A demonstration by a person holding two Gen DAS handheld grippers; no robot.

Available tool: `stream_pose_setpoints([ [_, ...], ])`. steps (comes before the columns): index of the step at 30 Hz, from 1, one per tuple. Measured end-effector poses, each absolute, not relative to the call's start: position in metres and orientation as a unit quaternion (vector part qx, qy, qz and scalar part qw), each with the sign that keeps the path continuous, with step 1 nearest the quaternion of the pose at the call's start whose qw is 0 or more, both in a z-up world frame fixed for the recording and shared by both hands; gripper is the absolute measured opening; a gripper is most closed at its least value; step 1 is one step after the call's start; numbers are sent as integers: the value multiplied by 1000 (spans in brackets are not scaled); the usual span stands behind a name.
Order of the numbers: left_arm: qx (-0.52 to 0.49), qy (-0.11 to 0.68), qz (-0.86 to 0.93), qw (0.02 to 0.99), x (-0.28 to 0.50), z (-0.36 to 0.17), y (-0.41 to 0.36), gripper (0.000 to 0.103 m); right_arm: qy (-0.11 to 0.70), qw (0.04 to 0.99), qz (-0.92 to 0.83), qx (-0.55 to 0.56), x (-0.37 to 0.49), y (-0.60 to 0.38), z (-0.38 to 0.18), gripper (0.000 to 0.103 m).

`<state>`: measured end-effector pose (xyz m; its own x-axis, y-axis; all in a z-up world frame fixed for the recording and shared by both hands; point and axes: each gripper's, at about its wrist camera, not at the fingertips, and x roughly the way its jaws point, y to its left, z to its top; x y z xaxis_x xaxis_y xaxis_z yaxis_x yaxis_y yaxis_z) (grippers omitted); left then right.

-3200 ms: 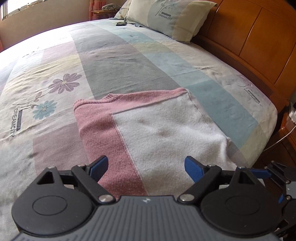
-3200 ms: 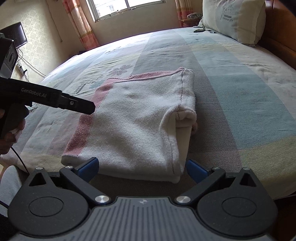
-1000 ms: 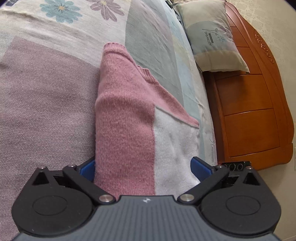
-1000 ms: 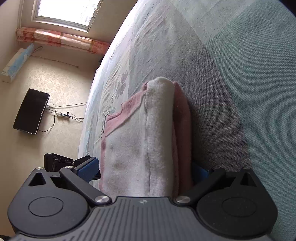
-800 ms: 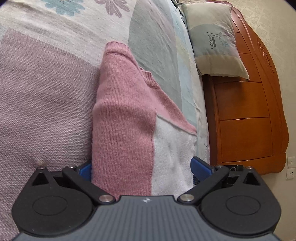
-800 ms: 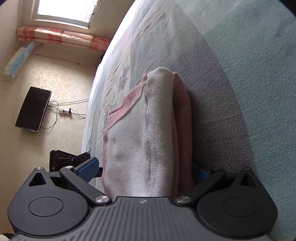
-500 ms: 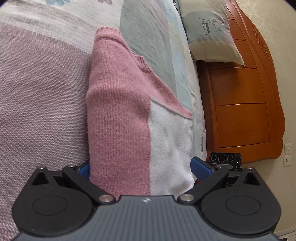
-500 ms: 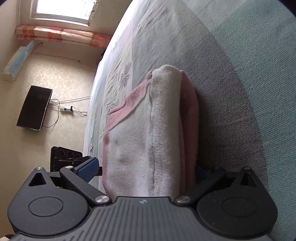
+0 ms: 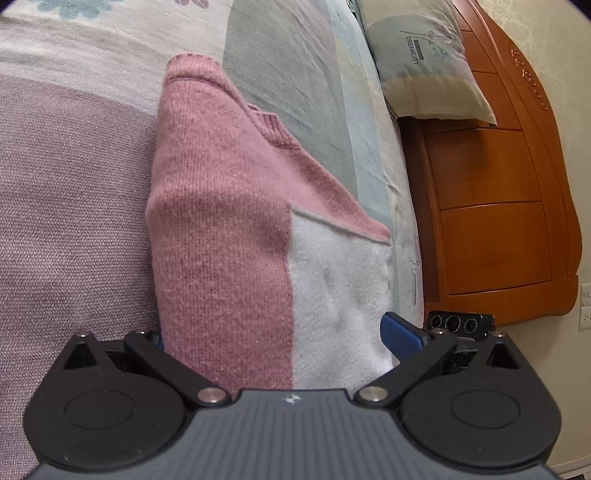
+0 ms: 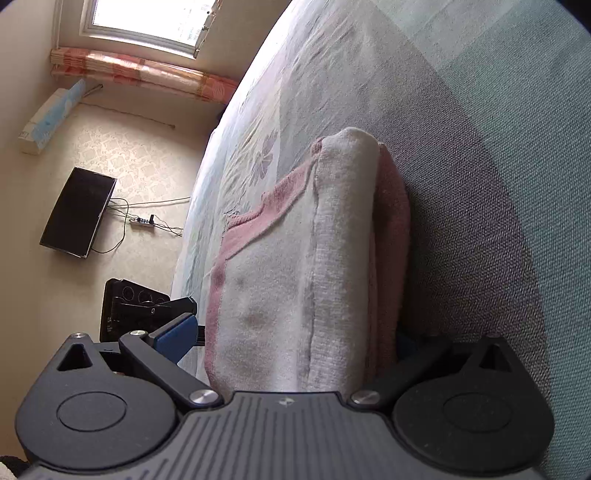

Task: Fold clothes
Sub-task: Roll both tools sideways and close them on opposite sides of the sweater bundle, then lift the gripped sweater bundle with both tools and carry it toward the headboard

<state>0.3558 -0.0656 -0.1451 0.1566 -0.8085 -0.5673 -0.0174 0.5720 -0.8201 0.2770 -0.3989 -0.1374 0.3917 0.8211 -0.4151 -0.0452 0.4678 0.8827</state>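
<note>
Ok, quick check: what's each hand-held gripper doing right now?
Left hand-held gripper: jaws wide around the folded sweater's edge, not clamped.
Right hand-held gripper: the same, open around the sweater's other end.

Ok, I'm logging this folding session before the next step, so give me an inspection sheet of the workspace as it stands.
Surface: bed with patchwork floral cover.
Job's things: folded pink and white sweater, near edge between both grippers' fingers.
Clutter: pillow at the wooden headboard.
Grippers: left gripper and right gripper each straddle the sweater edge, wide apart, not clamped.
Cables: power strip with leads on the wall.
Surroundings: television, window, curtain.
</note>
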Motion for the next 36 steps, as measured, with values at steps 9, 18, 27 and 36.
stream_pose_setpoints([
  [9, -383, 569, -304, 661, 356, -130, -69, 101, 437, 692, 307, 485, 278, -413, -133, 103],
  [18, -361, 580, -302, 665, 346, -147, -66, 102, 460, 708, 302, 442, 276, -416, -134, 103],
  [27, -372, 575, -302, 663, 346, -143, -75, 101, 462, 703, 303, 448, 281, -409, -143, 103],
  [36, -415, 559, -321, 642, 341, -126, -71, 101, 439, 684, 324, 484, 273, -417, -126, 103],
])
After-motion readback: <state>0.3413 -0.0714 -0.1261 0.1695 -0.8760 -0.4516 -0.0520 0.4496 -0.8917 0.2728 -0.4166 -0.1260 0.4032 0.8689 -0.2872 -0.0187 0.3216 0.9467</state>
